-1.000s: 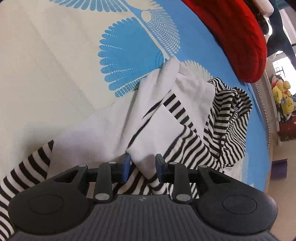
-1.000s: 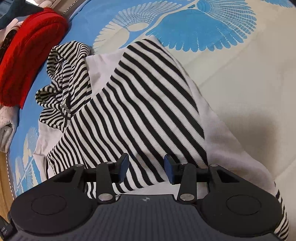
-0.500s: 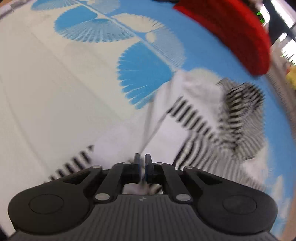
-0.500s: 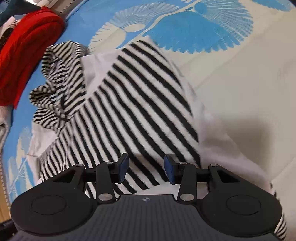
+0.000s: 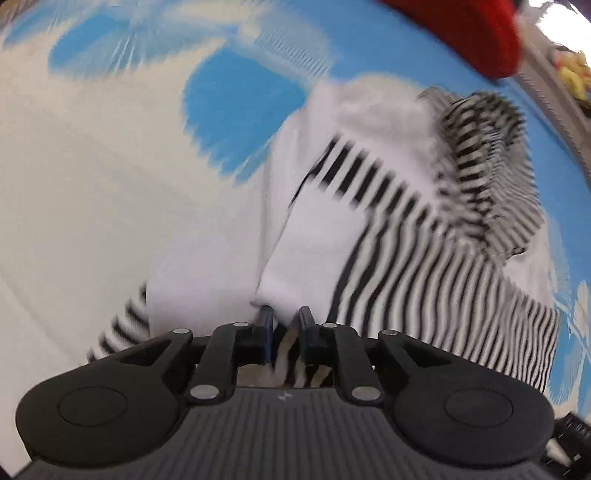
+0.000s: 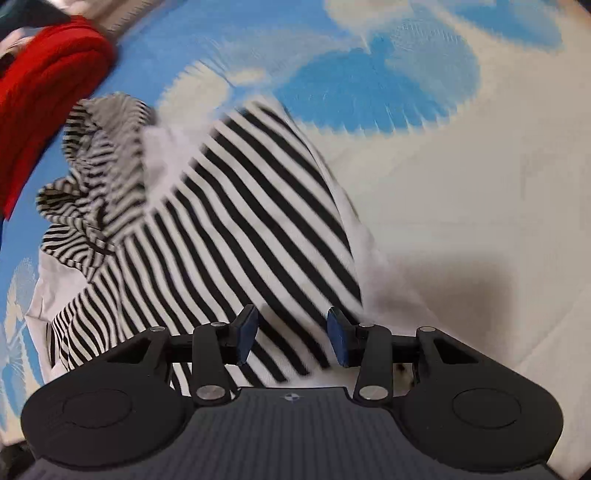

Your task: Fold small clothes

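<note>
In the left wrist view, a black-and-white striped garment [image 5: 399, 236] with white parts is seen lying crumpled on a bed sheet [image 5: 92, 192]. The sheet is cream with big blue fan shapes. The picture is blurred. The left gripper [image 5: 285, 325] is seen at the near edge of the garment. Its two fingers are kept close together, with only a thin gap, and a fold of white and striped cloth is pinched between them. A bunched-up striped part is seen at the far right of the garment. A red cloth [image 5: 469, 26] is seen at the top right, past the garment and apart from it.

In the right wrist view, the same striped garment [image 6: 236, 229] is seen spread over the sheet [image 6: 480, 206], with the stripes running slantwise. The right gripper [image 6: 291, 334] is held just over the near part of the garment. Its fingers are spread wide and nothing is held between them; striped cloth is seen in the gap below. A dark shadow is cast on the sheet to the right. The red cloth [image 6: 44, 96] is seen at the top left.
</note>
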A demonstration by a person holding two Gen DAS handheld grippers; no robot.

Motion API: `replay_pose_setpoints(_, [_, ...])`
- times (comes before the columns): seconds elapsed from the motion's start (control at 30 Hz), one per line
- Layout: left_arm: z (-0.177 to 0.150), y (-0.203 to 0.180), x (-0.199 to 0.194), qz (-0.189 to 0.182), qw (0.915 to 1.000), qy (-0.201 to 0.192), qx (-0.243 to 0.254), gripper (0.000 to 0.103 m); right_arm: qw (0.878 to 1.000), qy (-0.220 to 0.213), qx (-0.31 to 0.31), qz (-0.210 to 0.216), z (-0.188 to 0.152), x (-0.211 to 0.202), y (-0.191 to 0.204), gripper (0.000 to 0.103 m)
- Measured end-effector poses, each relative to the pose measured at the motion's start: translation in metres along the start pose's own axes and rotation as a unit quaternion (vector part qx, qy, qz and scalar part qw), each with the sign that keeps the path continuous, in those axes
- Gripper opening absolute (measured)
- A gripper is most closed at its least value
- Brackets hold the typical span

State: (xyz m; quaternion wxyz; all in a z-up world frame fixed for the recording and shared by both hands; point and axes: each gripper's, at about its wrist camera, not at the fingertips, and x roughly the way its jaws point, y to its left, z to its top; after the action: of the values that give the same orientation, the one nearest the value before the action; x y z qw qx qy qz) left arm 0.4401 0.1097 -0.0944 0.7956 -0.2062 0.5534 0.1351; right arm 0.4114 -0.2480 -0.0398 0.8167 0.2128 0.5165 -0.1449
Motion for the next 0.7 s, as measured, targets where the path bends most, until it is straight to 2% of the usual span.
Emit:
replay_pose_setpoints(0.07, [0.006, -0.009, -0.019, -0.001, 0.9981, -0.054, 0.029, 0.036, 0.999, -0.032, -0.039, 0.005, 0.001, -0.012, 0.012, 0.046])
replay_pose_setpoints(0.13, [0.009, -0.016, -0.030, 0.014, 0.9943, -0.092, 0.053, 0.038, 0.996, -0.056, -0.073, 0.011, 0.004, -0.021, 0.021, 0.047])
replay_pose_setpoints(0.2, [0.012, -0.020, -0.033, 0.021, 0.9928, -0.101, 0.061, 0.038, 0.991, -0.081, -0.105, 0.009, 0.005, -0.028, 0.029, 0.047])
replay_pose_setpoints(0.3, [0.013, -0.024, -0.037, 0.008, 0.9921, -0.108, 0.063, 0.040, 0.984, -0.106, -0.143, -0.002, 0.006, -0.035, 0.035, 0.047])
replay_pose_setpoints(0.4, [0.011, -0.038, -0.050, -0.011, 0.9860, -0.142, 0.086, 0.063, 0.980, -0.115, -0.162, -0.009, 0.007, -0.039, 0.037, 0.051])
replay_pose_setpoints(0.43, [0.010, -0.043, -0.055, -0.021, 0.9819, -0.161, 0.099, 0.074, 0.979, -0.118, -0.167, -0.013, 0.007, -0.040, 0.037, 0.055])
replay_pose_setpoints(0.47, [0.007, -0.047, -0.059, -0.025, 0.9768, -0.180, 0.113, 0.080, 0.978, -0.120, -0.170, -0.017, 0.007, -0.040, 0.038, 0.058])
replay_pose_setpoints(0.57, [0.001, -0.060, -0.068, -0.025, 0.9659, -0.212, 0.146, 0.082, 0.976, -0.123, -0.176, -0.021, 0.009, -0.041, 0.036, 0.058])
replay_pose_setpoints(0.7, [-0.003, -0.076, -0.069, -0.029, 0.9583, -0.230, 0.167, 0.082, 0.973, -0.131, -0.189, -0.021, 0.011, -0.045, 0.034, 0.058])
